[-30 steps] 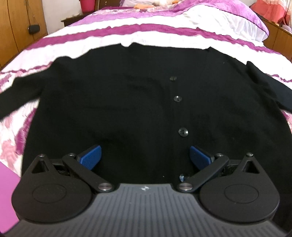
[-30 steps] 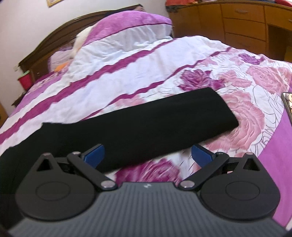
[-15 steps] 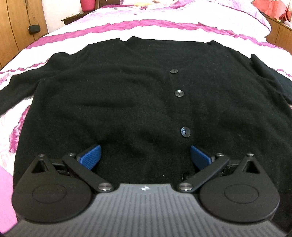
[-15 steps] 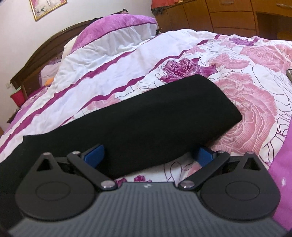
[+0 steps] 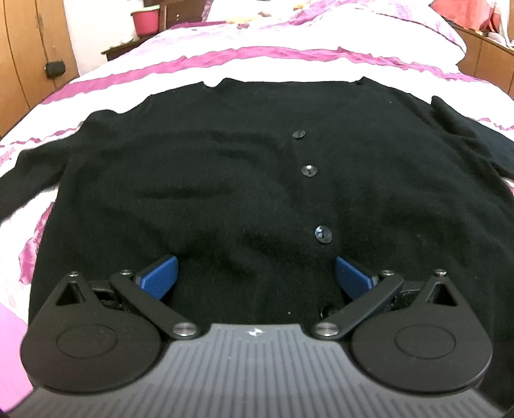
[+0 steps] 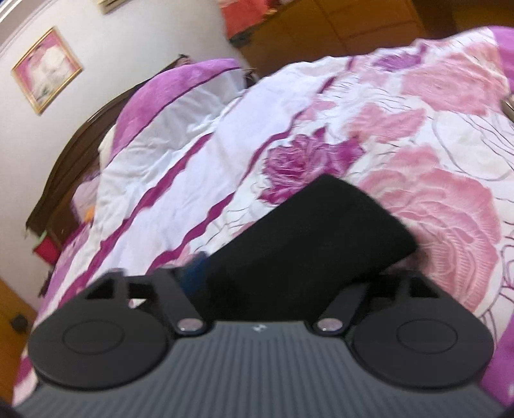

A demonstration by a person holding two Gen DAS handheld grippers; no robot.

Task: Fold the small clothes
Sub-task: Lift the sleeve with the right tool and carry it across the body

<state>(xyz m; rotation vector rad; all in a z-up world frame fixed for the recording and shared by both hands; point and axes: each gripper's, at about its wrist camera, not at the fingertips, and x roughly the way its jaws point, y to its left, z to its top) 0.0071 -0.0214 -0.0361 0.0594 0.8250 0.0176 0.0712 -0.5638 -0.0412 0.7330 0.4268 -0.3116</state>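
Observation:
A black buttoned cardigan (image 5: pixel 244 173) lies flat on the bed, front up, sleeves spread to both sides. My left gripper (image 5: pixel 255 278) is open, its blue pads wide apart over the hem near the lowest buttons. In the right wrist view the cardigan's right sleeve (image 6: pixel 308 238) lies across the floral bedspread with its cuff pointing far right. My right gripper (image 6: pixel 289 273) is open and straddles the sleeve; its right pad is hidden behind the sleeve. The view is tilted and blurred.
The bed has a white, pink and purple floral cover (image 6: pixel 433 180) with pillows (image 6: pixel 180 96) at the dark wooden headboard. Wooden cupboards (image 5: pixel 29 54) stand to the left, a nightstand with a red pot (image 5: pixel 146 21) beyond. Wooden drawers (image 6: pixel 337 29) stand at the right.
My right gripper has moved forward over the sleeve and rolled, tilting the view. My left gripper has stayed over the hem, pulling back slightly.

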